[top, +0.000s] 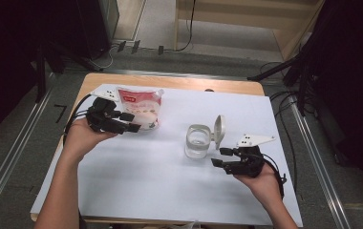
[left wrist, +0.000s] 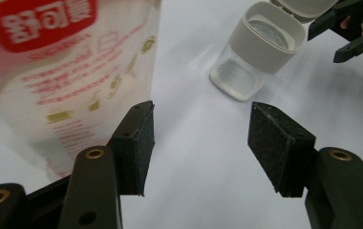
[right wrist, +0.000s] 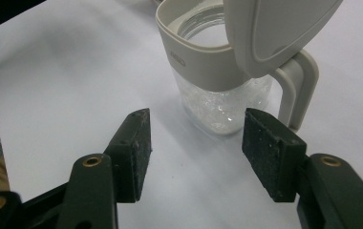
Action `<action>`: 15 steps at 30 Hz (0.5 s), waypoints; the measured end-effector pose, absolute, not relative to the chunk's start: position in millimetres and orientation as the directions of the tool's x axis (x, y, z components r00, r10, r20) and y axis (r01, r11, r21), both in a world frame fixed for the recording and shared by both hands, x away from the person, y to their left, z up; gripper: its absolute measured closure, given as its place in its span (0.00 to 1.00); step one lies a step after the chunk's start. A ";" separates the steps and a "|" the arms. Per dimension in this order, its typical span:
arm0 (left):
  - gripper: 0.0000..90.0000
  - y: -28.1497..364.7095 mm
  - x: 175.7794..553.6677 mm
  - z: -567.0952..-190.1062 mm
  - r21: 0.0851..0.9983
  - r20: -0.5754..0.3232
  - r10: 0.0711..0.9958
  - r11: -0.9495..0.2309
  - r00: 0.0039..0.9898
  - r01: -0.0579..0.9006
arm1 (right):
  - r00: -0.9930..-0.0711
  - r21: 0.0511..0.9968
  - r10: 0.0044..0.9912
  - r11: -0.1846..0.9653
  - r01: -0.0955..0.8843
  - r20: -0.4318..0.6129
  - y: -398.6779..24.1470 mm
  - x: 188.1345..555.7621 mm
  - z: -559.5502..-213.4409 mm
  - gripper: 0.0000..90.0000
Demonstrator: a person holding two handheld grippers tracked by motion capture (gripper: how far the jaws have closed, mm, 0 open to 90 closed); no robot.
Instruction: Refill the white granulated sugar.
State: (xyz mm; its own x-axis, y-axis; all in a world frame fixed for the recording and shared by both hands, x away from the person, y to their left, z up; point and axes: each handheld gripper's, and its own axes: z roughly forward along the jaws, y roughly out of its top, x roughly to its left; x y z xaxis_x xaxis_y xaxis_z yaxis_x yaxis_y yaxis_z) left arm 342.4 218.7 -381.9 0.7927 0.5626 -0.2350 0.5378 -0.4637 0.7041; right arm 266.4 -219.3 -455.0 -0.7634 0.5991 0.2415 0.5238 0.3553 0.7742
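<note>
Nearest the person, the right tongs [top: 221,157] rest on the white bench [top: 136,186], spread and empty, just beside the clear jar [top: 198,141] with its grey lid [top: 219,129] flipped up; farther off, the left tongs [top: 131,122] stand spread beside the red-and-white pouch [top: 139,107], which is upright at the far left; one pad [left wrist: 136,143] is close to the pouch, nothing pinched; judged best to swing the jaws round the pouch's lower body and close gently, keeping it upright.
</note>
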 end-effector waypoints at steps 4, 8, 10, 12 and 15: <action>0.48 229.4 345.5 -379.7 0.707 -0.226 0.583 -0.452 0.780 0.543 | -0.761 0.772 0.601 0.354 0.527 0.244 -220.4 266.1 -455.8 0.49; 0.46 240.6 350.0 -381.2 0.710 -0.232 0.599 -0.434 0.766 0.555 | -0.758 0.771 0.605 0.354 0.529 0.242 -221.9 264.5 -455.9 0.49; 0.45 245.8 352.7 -382.2 0.710 -0.228 0.612 -0.428 0.757 0.560 | -0.756 0.772 0.608 0.353 0.529 0.240 -222.3 263.3 -456.1 0.49; 0.45 251.4 355.7 -382.9 0.705 -0.227 0.623 -0.426 0.749 0.568 | -0.754 0.769 0.612 0.355 0.532 0.239 -222.6 261.6 -456.5 0.49; 0.44 258.6 361.3 -384.3 0.708 -0.222 0.642 -0.411 0.734 0.574 | -0.752 0.768 0.615 0.356 0.532 0.236 -223.1 260.1 -456.7 0.49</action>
State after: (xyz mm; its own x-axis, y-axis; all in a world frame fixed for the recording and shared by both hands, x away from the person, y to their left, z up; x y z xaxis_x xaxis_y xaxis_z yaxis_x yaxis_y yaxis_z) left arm 361.3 258.6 -384.3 0.7335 0.6423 -0.2221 0.5745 -0.4113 0.7077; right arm 260.1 -223.1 -456.7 -0.7520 0.6155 0.2360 0.5322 0.3557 0.7683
